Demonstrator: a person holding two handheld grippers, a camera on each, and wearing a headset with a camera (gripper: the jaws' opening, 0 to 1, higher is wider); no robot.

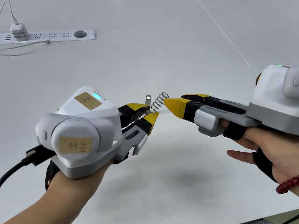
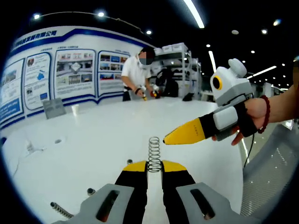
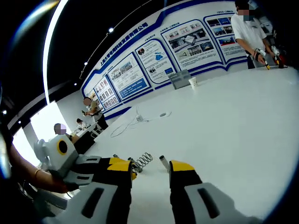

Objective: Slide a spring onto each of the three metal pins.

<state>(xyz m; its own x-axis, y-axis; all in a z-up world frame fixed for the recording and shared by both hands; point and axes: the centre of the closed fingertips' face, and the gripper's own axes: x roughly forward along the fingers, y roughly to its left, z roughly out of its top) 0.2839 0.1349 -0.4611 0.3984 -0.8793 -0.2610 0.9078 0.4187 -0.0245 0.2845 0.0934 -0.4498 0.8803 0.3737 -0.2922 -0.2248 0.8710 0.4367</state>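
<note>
My left gripper (image 1: 145, 116) (image 2: 154, 167) is shut on the lower end of a steel spring (image 1: 159, 102) (image 2: 154, 151), which sticks out past its yellow tips. My right gripper (image 1: 175, 101) (image 3: 150, 165) stands open, its yellow tip (image 2: 180, 134) almost at the spring's free end. A short metal pin (image 1: 148, 99) (image 3: 163, 162) stands upright on the white table just behind the spring. In the right gripper view the spring (image 3: 143, 160) and the pin both lie between the spread jaws. Another spring (image 2: 60, 211) lies on the table at lower left, near a small pin (image 2: 91, 191).
A white power strip (image 1: 46, 35) with a plugged charger lies at the far left of the table. A thin cable (image 1: 229, 41) runs across the far right. A person (image 2: 139, 74) works at a bench further back. The table edge (image 2: 252, 158) is at the right.
</note>
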